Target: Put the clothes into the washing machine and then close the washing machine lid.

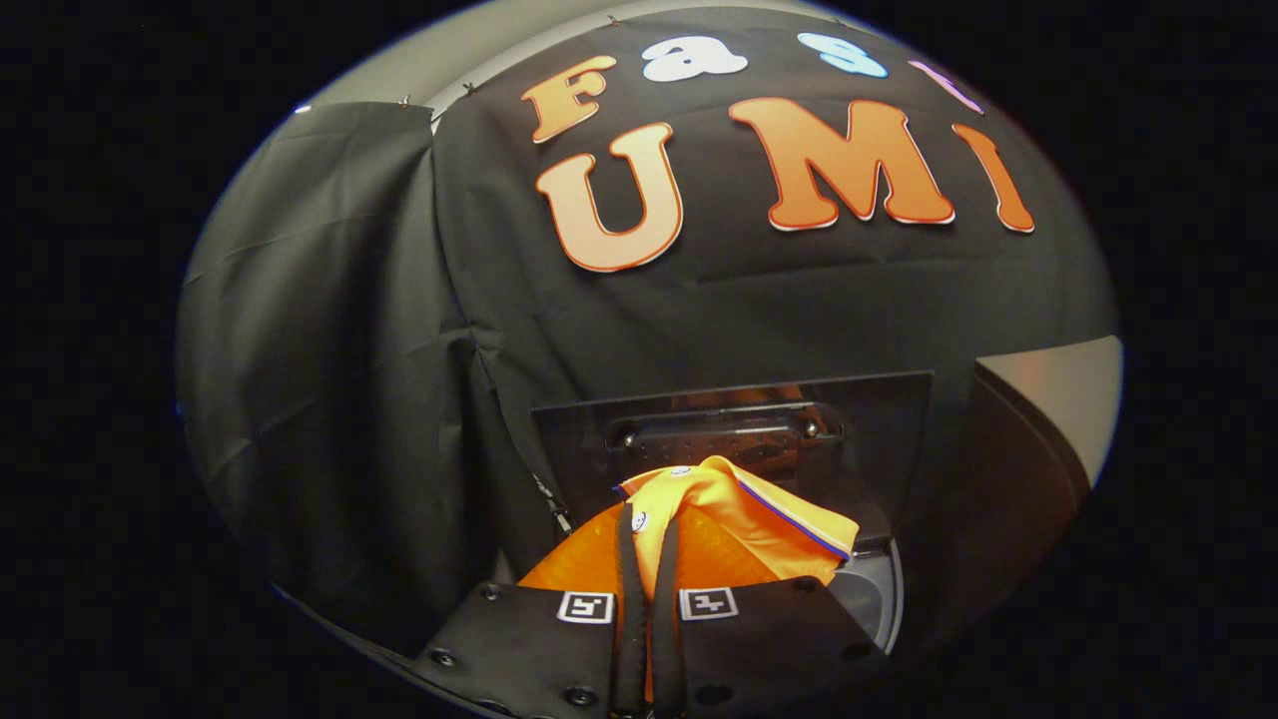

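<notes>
Here, low in the middle of the frame, the gripper (649,559) is clenched on a fold of the orange shirt (744,524), which hangs bunched just ahead of the fingers, in front of the washing machine's raised lid (879,429). The shirt looks light, soft and floppy, so a pinch on a thick gathered fold should hold best. It is bright orange with a thin blue stripe along one edge.

A black cloth wall (759,300) was hung across the back of the booth, a second, creased black cloth panel (319,350) was pinned beside it with a seam between them, and a pale bare surface (1073,394) was seen past the far edge of the cloth.
</notes>
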The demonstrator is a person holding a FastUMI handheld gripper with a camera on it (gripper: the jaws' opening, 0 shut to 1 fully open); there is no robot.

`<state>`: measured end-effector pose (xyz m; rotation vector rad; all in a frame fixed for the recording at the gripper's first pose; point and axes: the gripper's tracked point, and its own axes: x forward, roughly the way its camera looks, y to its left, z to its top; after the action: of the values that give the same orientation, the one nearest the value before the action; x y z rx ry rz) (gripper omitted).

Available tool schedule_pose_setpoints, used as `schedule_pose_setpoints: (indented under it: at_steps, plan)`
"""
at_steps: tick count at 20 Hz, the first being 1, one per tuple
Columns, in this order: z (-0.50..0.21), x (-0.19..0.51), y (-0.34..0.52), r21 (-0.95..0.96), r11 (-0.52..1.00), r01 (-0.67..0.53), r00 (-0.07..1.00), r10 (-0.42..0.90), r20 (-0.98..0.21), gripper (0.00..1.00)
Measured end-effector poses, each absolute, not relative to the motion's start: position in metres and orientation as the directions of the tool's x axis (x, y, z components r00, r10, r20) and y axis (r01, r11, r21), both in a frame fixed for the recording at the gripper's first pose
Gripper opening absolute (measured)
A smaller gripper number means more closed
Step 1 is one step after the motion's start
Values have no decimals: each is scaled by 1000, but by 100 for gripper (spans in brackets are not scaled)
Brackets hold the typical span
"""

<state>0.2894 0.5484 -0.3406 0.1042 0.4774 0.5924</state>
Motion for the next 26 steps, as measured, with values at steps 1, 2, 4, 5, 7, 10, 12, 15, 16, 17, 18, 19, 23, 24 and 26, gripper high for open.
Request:
schedule_pose_setpoints:
  at_steps: [1, 2, 4, 5, 7, 10, 12, 15, 16, 17, 18, 19, 23, 24, 26]
  plan:
    - [-349, 290, 552, 230, 827, -513, 718, 560, -415, 11]
    - [-361, 289, 556, 229, 826, -515, 709, 560, -429, 11]
    - [-382, 285, 559, 229, 825, -517, 690, 560, -459, 11]
    - [-392, 283, 560, 229, 826, -515, 681, 556, -477, 11]
    - [-408, 283, 562, 228, 833, -504, 675, 545, -498, 10]
    - [-425, 294, 558, 220, 856, -468, 687, 509, -519, 10]
    - [-436, 306, 555, 213, 874, -438, 694, 478, -538, 11]
    - [-448, 322, 555, 197, 884, -425, 696, 458, -553, 11]
    - [-453, 323, 554, 192, 886, -423, 691, 452, -564, 11]
    - [-459, 326, 555, 190, 888, -420, 689, 448, -569, 11]
    - [-464, 328, 556, 186, 889, -418, 688, 444, -574, 10]
    - [-471, 329, 556, 180, 892, -416, 685, 437, -584, 11]
    - [-499, 314, 556, 170, 899, -404, 661, 415, -625, 11]
    - [-506, 306, 553, 160, 901, -404, 656, 407, -636, 11]
    - [-520, 289, 551, 156, 903, -400, 631, 395, -668, 11]
